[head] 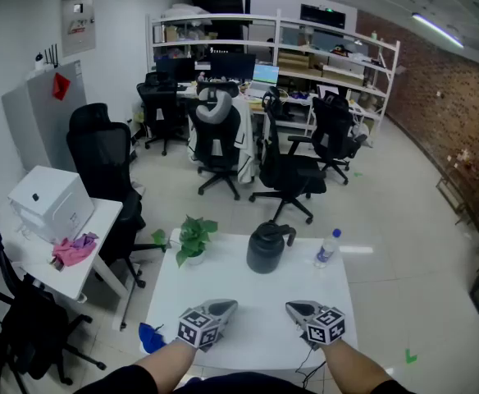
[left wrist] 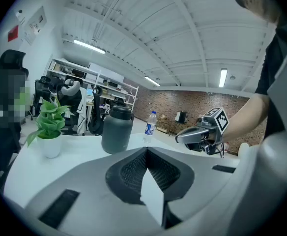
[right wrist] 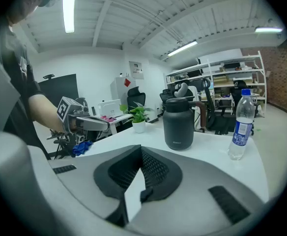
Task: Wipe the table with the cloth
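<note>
My left gripper (head: 223, 307) and right gripper (head: 295, 308) hover over the surface (head: 248, 327), fingers pressed together, empty. The cloth (head: 151, 337) lies off its near-left corner — wiping wide, I might topple the jug (head: 267, 248) or bottle (head: 326, 249).

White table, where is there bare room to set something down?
The middle of the table is bare, bordered by the jug ahead and the left gripper and right gripper near you. The far edge is crowded: plant, jug, bottle in a row.
</note>
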`<state>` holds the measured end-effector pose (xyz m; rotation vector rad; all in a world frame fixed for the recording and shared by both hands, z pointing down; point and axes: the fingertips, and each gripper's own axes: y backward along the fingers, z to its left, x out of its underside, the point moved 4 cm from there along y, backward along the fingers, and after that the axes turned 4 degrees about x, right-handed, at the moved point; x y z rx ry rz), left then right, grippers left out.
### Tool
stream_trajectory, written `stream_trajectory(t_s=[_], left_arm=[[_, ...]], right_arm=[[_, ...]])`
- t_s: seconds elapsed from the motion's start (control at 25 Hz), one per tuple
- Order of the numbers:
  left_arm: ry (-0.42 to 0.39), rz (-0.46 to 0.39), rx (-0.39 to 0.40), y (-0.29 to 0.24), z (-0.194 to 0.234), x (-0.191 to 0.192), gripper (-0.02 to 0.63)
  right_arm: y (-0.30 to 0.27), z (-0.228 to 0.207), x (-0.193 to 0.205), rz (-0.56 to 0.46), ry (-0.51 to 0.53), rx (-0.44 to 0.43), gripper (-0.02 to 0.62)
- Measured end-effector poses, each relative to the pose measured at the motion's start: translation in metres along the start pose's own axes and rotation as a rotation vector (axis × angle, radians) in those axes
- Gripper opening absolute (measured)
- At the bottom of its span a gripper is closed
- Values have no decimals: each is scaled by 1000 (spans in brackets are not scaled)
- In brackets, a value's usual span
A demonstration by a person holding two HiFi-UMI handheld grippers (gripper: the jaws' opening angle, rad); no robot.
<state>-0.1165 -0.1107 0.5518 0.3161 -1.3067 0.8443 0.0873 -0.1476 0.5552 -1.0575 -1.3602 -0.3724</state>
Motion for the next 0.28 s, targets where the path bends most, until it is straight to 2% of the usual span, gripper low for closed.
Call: stream_trajectory(t_s=[0.28], left_arm=[[0,7,-1,0,1,-1,0]], right_arm=[[-1,-1,-1,12,10,3,9]])
